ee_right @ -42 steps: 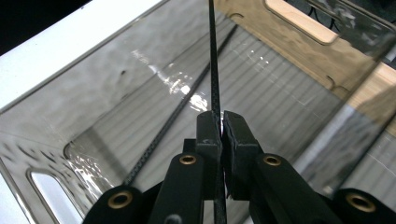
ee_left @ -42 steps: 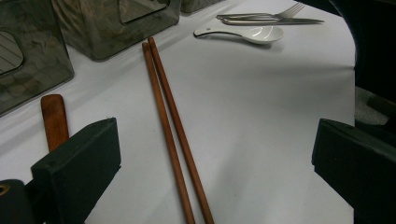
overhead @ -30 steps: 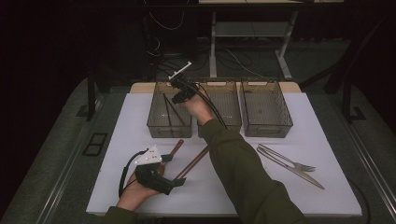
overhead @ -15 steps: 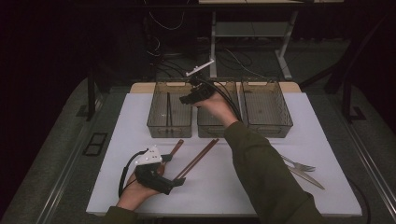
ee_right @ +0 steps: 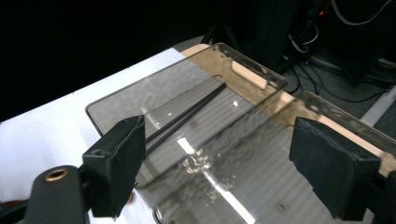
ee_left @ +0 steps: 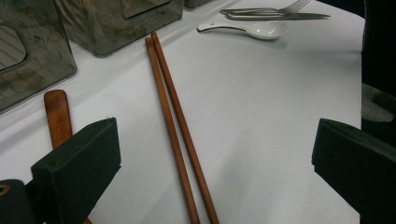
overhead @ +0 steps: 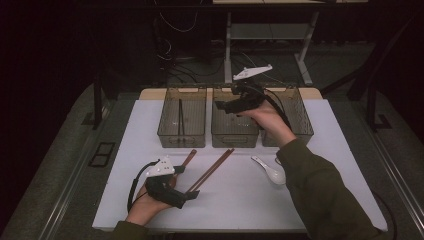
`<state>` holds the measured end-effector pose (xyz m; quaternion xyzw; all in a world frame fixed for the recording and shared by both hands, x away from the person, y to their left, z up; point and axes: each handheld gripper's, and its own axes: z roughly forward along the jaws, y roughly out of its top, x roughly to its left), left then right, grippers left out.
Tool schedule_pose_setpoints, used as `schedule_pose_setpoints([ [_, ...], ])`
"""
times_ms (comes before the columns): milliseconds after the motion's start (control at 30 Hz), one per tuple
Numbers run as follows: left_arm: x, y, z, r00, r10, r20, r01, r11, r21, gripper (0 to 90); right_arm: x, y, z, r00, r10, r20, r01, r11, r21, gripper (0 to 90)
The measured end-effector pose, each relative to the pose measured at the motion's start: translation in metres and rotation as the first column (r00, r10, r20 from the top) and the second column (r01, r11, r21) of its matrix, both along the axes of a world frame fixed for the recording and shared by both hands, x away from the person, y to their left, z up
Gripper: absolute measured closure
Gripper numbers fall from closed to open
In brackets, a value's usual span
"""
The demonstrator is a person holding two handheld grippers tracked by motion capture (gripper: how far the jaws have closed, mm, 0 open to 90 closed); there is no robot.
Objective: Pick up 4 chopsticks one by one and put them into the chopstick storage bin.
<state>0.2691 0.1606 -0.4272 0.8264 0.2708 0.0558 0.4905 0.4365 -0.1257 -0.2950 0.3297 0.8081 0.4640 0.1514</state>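
Observation:
My right gripper (overhead: 223, 106) hovers over the middle clear bin (overhead: 235, 135), pointing left. Its jaws have just been opening and now stand open with nothing between them (ee_right: 219, 154). Below and beyond it, a pair of black chopsticks (ee_right: 187, 116) lies in the left bin (overhead: 181, 139). My left gripper (overhead: 189, 196) rests low at the front left of the white table, open (ee_left: 215, 158). A pair of brown chopsticks (ee_left: 173, 116) lies on the table between its jaws, untouched. A brown wooden handle (ee_left: 57, 116) lies by its left jaw.
A third clear bin (overhead: 299, 127) stands at the back right. A white ceramic spoon (overhead: 270, 171) lies right of the brown chopsticks (overhead: 211, 170). A fork and a knife (ee_left: 275, 11) lie beyond the spoon. My right forearm crosses the table's right half.
My right gripper has moved from the left bin rightward and upward to over the middle bin, and its jaws have opened. The white spoon has come into sight. My left gripper has stayed still.

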Motion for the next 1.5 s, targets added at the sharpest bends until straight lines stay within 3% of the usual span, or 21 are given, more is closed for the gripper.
schedule_pose_setpoints([
  [200, 0.000, 0.000, -0.001, 1.0000, 0.001, -0.001, -0.001, 1.0000, 0.001, 0.4, -0.019, -0.034, -0.005, 0.9991, -0.033, 0.025, 0.033, 0.999, 0.007, 12.4],
  [433, 0.001, -0.001, 0.000, 1.0000, -0.003, 0.001, 0.003, 0.9999, 0.010, 0.4, -0.052, -0.077, -0.012, 0.9962, -0.068, 0.055, 0.065, 0.996, 0.060, 12.2],
  [667, 0.001, -0.001, 0.000, 1.0000, -0.002, 0.004, 0.002, 1.0000, 0.007, 0.4, -0.091, -0.112, -0.029, 0.9931, -0.068, 0.096, 0.065, 0.997, 0.031, 12.2],
  [800, 0.002, -0.002, 0.001, 1.0000, -0.003, 0.003, 0.002, 0.9999, 0.011, 0.4, -0.108, -0.131, -0.043, 0.9931, -0.083, 0.083, 0.080, 0.996, 0.041, 12.2],
  [1200, 0.001, -0.002, 0.002, 1.0000, 0.000, 0.004, 0.000, 0.9999, 0.012, 0.4, -0.150, -0.161, -0.096, 0.9962, -0.081, 0.032, 0.081, 0.997, 0.011, 12.2],
  [1500, 0.004, -0.005, 0.006, 1.0000, 0.004, 0.007, -0.004, 1.0000, 0.005, 0.3, -0.172, -0.170, -0.114, 0.9950, -0.098, 0.019, 0.099, 0.995, -0.025, 12.2],
])
